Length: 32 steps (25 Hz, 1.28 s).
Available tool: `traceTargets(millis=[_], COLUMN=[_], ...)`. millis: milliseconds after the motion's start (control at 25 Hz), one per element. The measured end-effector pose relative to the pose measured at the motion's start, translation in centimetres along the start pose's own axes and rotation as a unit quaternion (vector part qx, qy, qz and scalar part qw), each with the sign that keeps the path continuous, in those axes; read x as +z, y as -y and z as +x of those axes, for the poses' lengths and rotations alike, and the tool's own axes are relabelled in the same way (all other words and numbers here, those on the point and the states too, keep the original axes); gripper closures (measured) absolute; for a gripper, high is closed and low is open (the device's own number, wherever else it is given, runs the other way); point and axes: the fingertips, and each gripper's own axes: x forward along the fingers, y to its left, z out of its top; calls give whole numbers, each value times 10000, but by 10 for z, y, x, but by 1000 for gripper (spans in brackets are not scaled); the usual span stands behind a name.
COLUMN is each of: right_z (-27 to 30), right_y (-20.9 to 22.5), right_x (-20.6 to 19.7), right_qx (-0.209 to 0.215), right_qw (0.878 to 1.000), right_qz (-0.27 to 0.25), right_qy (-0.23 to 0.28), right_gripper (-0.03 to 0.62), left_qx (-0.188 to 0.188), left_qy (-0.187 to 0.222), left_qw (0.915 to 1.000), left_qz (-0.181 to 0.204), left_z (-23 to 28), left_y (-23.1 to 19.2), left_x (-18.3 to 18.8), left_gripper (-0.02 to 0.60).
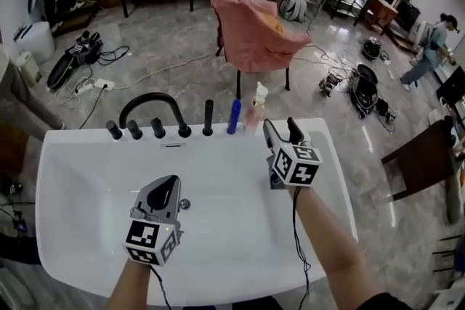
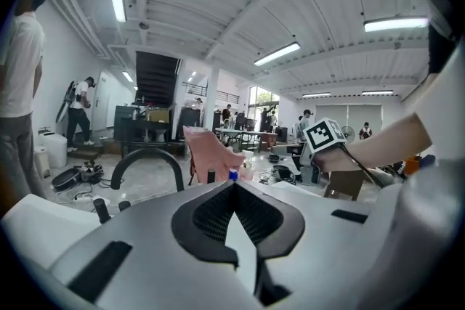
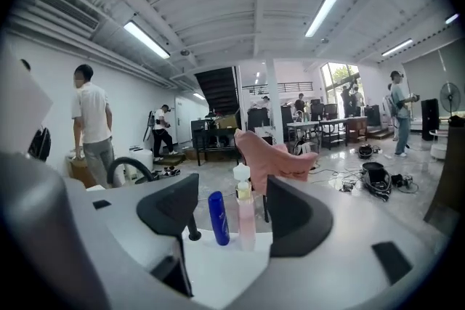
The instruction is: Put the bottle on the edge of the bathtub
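On far rim of the white glossy bathtub (image 1: 73, 145) stands the slim pink plastic pump bottle w/ white cap (image 3: 245, 218), upright, just beside a blue plastic bottle (image 3: 218, 218). Right gripper (image 1: 280, 128): jaws spread wide, nothing btwn the pads, stopping short of both bottles. Left gripper (image 1: 167, 189): jaws closed together, empty, over the tub. Pink bottle prob. light, stiff-ish, slick & tippy. Best hold is mid-body, below the pump, w/ gentle squeeze.

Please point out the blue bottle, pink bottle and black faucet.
blue bottle (image 3: 218, 218), right gripper view, middle of body
pink bottle (image 3: 246, 223), right gripper view, pink body
black faucet (image 1: 149, 98), head view, arch top
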Motion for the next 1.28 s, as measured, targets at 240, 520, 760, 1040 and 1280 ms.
traceTargets(millis=[240, 520, 760, 1040, 1280], right_z=[-115, -236, -302, -382, -480], right_y=[-39, -98, -123, -141, -162], right_x=[39, 12, -19, -16, -16], right_qx=[-351, -696, -889, -742, -885], right_qw=[9991, 9975, 9935, 9908, 9907], right_qz=[-247, -76, 666, 1110, 928], right_qy=[-55, -86, -231, 201, 452], right_gripper=[306, 375, 553, 577, 577], left_qx=[-610, -1341, -1534, -1973, -2213], left_qy=[-219, -185, -362, -85, -31], left_qw=[9979, 9900, 9873, 9800, 9750], left_qz=[17, 395, 199, 240, 199], left_z=[-68, -130, -154, -190, -253], left_y=[23, 50, 75, 141, 198], left_x=[41, 42, 23, 37, 31], left_gripper=[566, 566, 566, 566, 566])
